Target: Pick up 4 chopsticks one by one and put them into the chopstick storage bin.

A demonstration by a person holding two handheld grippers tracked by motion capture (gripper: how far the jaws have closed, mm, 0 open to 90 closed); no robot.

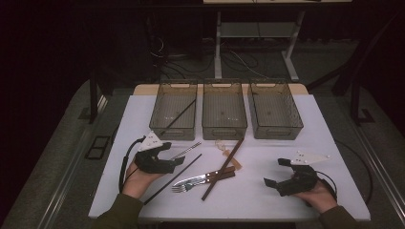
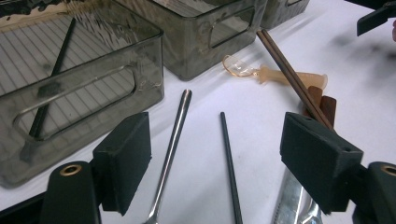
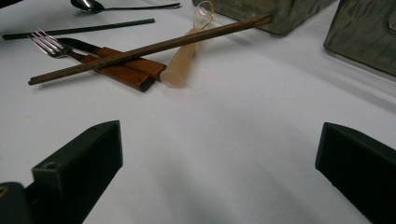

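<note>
So far one thin black chopstick (image 1: 177,116) lies in the smoked-plastic bin (image 1: 164,130) at eleven o'clock, while its mate (image 2: 230,163) lies on the table between the released left gripper (image 2: 219,163)'s jaws, and the right gripper (image 3: 219,158) idles open at five.

table (image 1: 267,195) | three bins (image 1: 224,110), cutlery (image 1: 203,180), chopsticks (image 1: 223,169)

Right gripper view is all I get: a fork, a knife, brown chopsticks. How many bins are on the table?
Observer: Three bins, in a row at the far side.
Operator: Anything in them?
Observer: A black chopstick lies in the left bin.
Operator: Where is the other tool?
Observer: The left tool hangs with jaws open over a spoon and a second chopstick.
</note>
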